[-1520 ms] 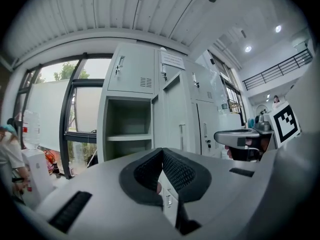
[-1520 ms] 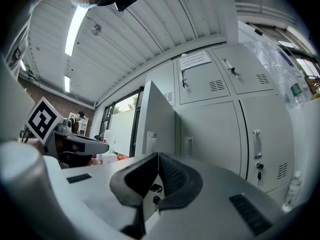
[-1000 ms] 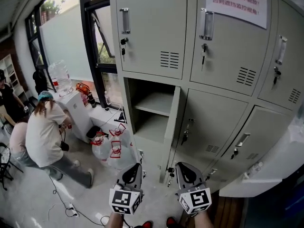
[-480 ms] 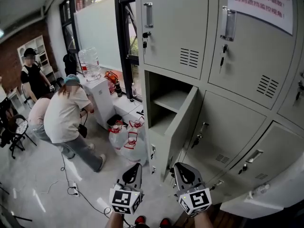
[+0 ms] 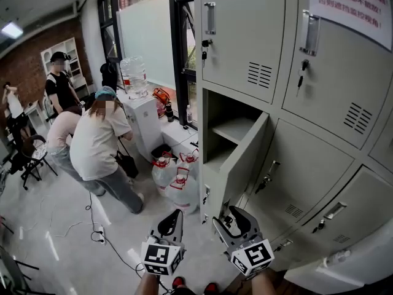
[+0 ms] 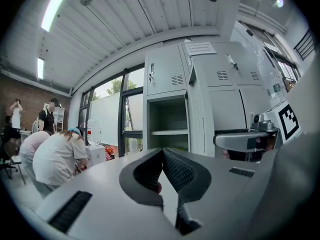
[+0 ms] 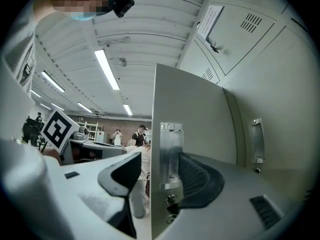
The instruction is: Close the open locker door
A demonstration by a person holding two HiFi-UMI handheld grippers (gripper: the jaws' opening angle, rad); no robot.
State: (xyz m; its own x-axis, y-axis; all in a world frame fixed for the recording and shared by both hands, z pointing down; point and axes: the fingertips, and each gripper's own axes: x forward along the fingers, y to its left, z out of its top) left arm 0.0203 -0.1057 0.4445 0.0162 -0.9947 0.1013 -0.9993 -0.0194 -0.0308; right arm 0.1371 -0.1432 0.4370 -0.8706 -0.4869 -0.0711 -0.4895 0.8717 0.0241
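Observation:
The open locker door (image 5: 242,158) stands out from its empty shelved compartment (image 5: 230,128) in the middle row of grey lockers. My right gripper (image 5: 228,217) is low at the door's free edge. In the right gripper view its jaws are opening, and my right gripper (image 7: 160,164) has the door's edge (image 7: 195,114) and metal handle (image 7: 170,154) between the jaws. The left pad stands clear of the door. My left gripper (image 5: 175,217) hangs beside it, apart from the door. In the left gripper view my left gripper (image 6: 162,151) is shut and empty.
Closed locker doors (image 5: 301,165) surround the open one. Large water bottles (image 5: 175,180) and a white dispenser (image 5: 144,121) stand left of the lockers by the window. A person (image 5: 98,146) bends over there, with others behind. Cables (image 5: 92,226) lie on the floor.
The head view has swung, so the lockers sit further right and the door's inner face shows. My right gripper has tilted in to the door's lower edge and its jaws have spread.

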